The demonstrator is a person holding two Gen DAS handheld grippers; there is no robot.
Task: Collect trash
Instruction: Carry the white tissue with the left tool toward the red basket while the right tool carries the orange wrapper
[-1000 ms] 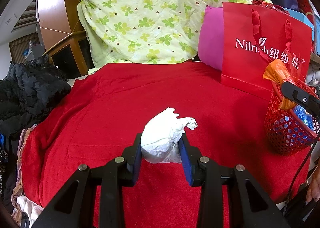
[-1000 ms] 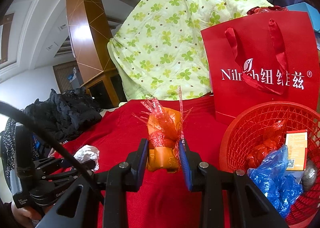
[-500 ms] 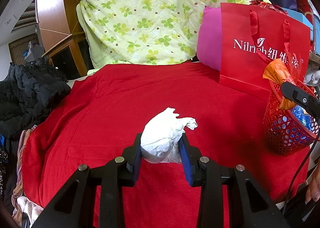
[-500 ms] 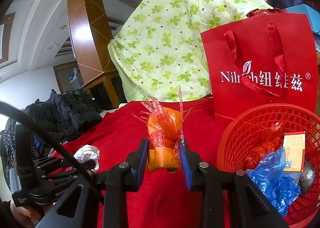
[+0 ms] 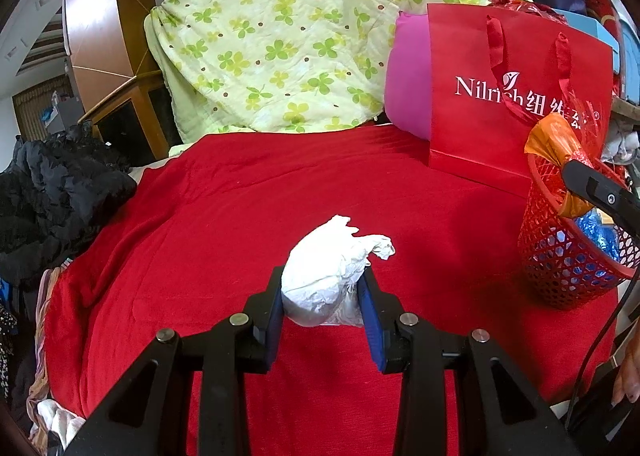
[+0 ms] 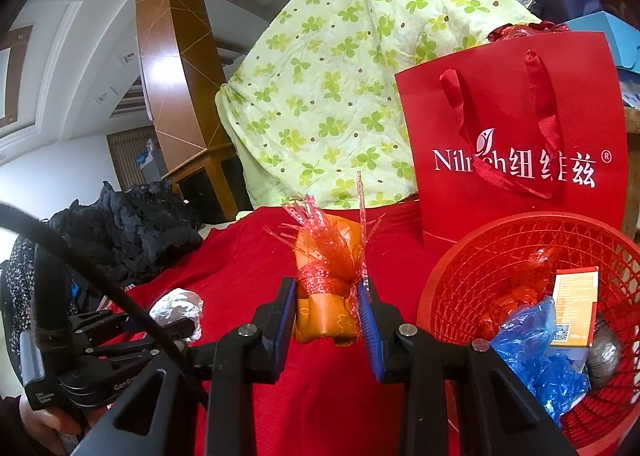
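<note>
My left gripper (image 5: 323,298) stayed clamped on the white wad (image 5: 328,280) above the blanket (image 5: 224,215); my right gripper (image 6: 327,306) kept gripping the orange wrapper (image 6: 326,320) beside the basket (image 6: 472,256). Nothing had shifted, so both pieces awaited dropping in.

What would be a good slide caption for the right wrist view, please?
Right gripper clamps an orange wrapper beside the red basket.
</note>
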